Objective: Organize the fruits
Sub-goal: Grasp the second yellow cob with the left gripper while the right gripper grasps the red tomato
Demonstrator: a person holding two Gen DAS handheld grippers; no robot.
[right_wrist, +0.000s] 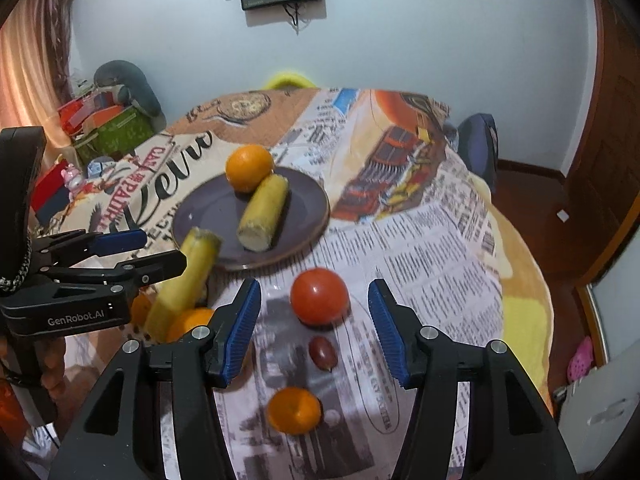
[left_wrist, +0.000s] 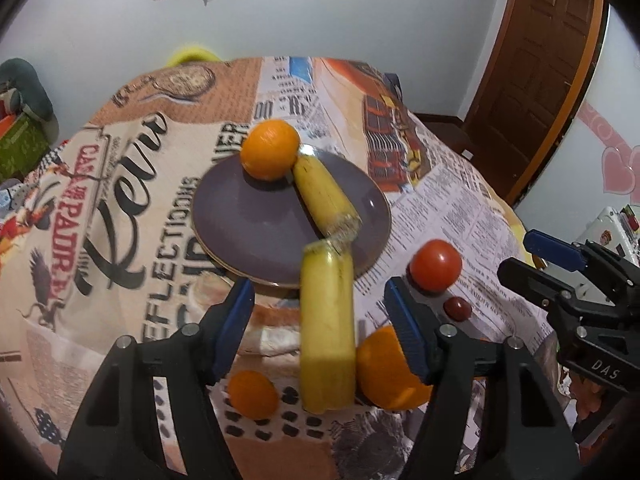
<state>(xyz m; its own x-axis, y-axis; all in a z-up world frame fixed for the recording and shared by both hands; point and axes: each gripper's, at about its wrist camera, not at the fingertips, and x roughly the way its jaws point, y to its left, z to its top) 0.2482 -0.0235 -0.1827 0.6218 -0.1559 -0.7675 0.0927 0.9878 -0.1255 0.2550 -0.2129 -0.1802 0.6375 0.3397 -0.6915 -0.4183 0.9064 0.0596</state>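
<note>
resting on plate (left_wrist: 224, 216): orange (left_wrist: 270, 155) w/ banana half (left_wrist: 326, 196) (touching)

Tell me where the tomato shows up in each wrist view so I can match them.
Left wrist: tomato sits right of centre, just beyond the left gripper's right fingertip, near the plate.
Right wrist: tomato sits at centre, between the right gripper's open fingers.
Shared landmark: the grape lies just on the camera side of the tomato in both.
</note>
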